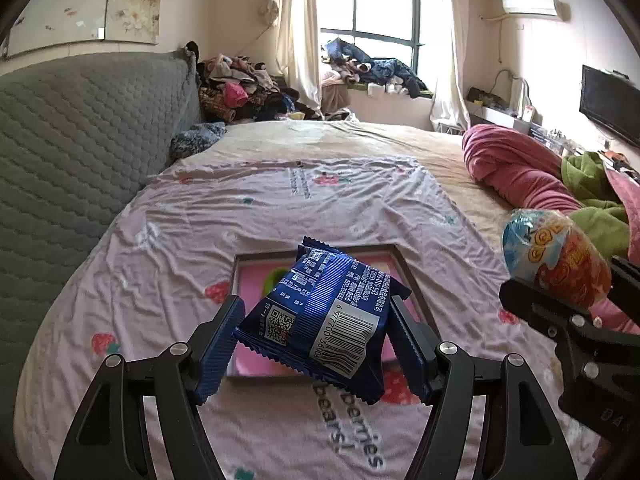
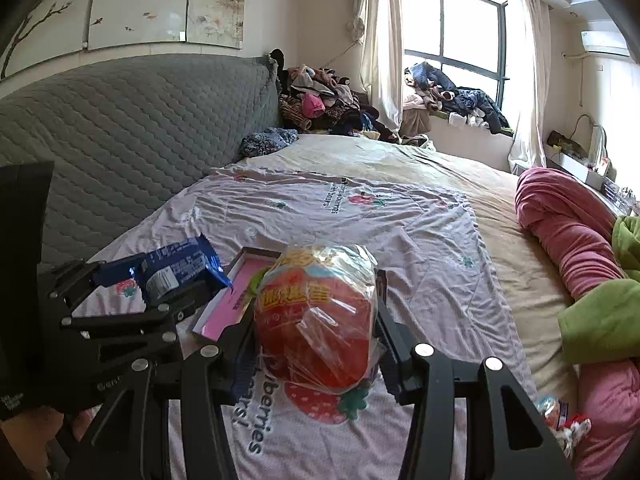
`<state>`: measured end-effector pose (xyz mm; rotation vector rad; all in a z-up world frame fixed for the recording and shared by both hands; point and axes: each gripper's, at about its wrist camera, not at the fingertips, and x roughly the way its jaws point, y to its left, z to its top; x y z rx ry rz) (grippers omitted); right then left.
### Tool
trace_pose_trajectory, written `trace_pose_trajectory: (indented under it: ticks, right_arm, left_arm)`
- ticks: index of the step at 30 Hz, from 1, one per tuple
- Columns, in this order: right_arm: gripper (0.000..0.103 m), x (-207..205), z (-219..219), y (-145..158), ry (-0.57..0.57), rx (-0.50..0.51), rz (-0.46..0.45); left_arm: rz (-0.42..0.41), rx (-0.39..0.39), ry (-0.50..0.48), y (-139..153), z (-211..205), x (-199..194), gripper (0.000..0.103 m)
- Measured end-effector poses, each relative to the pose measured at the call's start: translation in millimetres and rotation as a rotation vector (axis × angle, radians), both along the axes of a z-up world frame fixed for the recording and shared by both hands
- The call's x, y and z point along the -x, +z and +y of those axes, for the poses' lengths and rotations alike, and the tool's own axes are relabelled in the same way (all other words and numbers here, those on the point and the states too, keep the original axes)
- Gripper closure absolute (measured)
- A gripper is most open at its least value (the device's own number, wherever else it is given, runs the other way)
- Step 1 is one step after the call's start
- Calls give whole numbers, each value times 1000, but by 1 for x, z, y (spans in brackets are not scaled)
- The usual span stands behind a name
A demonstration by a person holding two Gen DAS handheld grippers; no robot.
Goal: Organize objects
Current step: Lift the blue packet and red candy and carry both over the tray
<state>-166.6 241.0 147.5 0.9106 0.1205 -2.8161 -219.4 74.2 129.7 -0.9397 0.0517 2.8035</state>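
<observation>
My left gripper (image 1: 316, 320) is shut on a blue snack packet (image 1: 320, 316) and holds it above a shallow framed tray with a pink bottom (image 1: 256, 276) that lies on the bed. My right gripper (image 2: 316, 320) is shut on a red-orange egg-shaped toy in clear wrap (image 2: 316, 316), held just right of the tray (image 2: 228, 304). The right gripper and egg toy (image 1: 556, 260) show at the right of the left wrist view. The left gripper with the blue packet (image 2: 176, 268) shows at the left of the right wrist view.
The bed has a pink strawberry-print sheet (image 1: 280, 208), a grey quilted headboard (image 1: 80, 152) on the left, and rolled pink (image 1: 516, 168) and green (image 1: 592, 200) blankets on the right. A small wrapped snack (image 2: 560, 416) lies by the pink blanket. Clothes piles (image 1: 244, 88) sit beyond the bed.
</observation>
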Motion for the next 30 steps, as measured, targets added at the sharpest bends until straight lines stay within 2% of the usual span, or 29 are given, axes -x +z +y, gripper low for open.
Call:
trace_pose_trajectory:
  ticks: [6, 13, 18, 30]
  right_arm:
    - [51, 30, 8, -11, 2, -3, 4]
    - [51, 63, 11, -25, 16, -25, 20]
    - [51, 73, 12, -38, 30, -6, 25]
    - [51, 106, 18, -86, 22, 27, 3]
  left_arm:
    - [0, -16, -2, -9, 12, 39, 30]
    - [-10, -12, 1, -33, 25, 74, 30]
    - [-11, 6, 13, -53, 32, 91, 30]
    - [-41, -18, 40, -99, 33, 128, 30]
